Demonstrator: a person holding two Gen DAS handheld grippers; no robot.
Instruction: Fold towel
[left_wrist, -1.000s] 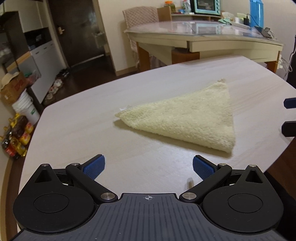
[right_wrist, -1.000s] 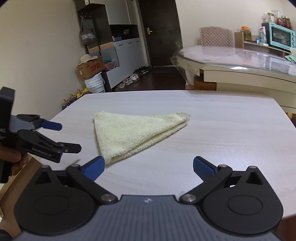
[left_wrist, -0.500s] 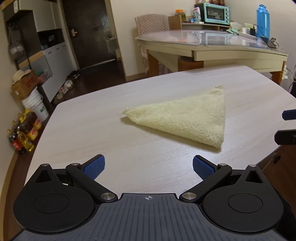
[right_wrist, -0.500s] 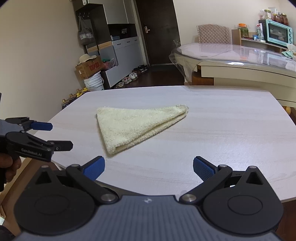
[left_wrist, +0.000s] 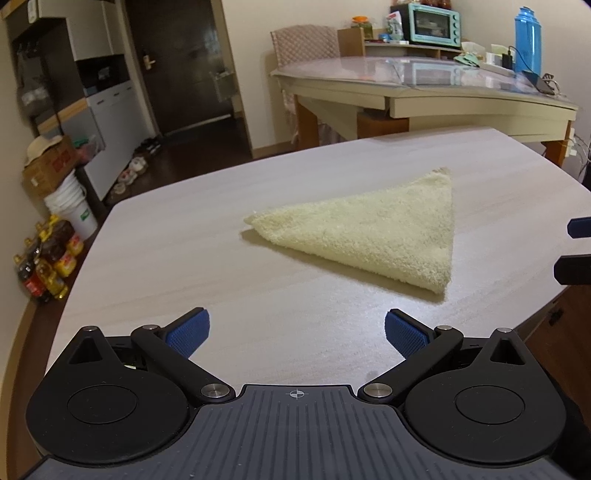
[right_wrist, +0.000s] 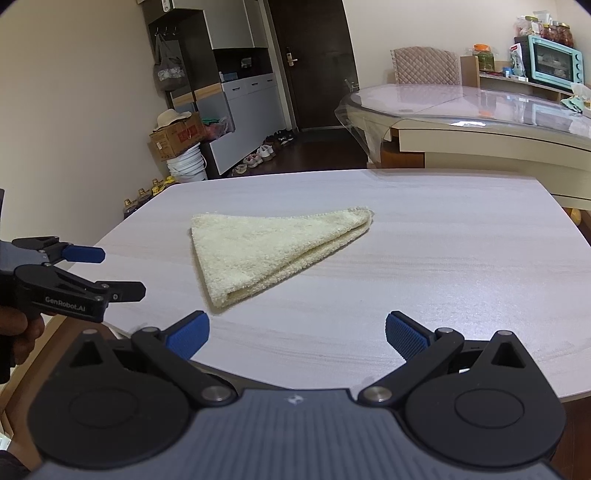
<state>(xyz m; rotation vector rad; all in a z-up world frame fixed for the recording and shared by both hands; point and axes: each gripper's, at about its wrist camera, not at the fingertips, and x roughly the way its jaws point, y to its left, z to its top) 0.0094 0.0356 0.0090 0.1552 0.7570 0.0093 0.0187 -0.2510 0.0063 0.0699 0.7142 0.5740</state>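
Pale wood-grain table (left_wrist: 177, 258) in a dining room, glass-topped table (right_wrist: 480, 122) and dark door (right_wrist: 314, 66) behind it. Cream towel (left_wrist: 373, 236) lies flat mid-table, folded into a triangle, layered open edges facing the right wrist camera (right_wrist: 266, 254). Left gripper (left_wrist: 295, 330) and right gripper (right_wrist: 295, 330) both spread wide, holding nothing, hovering over the near table edge short of the towel, no contact.

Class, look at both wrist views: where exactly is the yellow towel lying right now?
The towel lies folded in a triangle, flat on the pale wooden table, ahead of both open grippers and touched by neither; in the right wrist view it sits left of centre.
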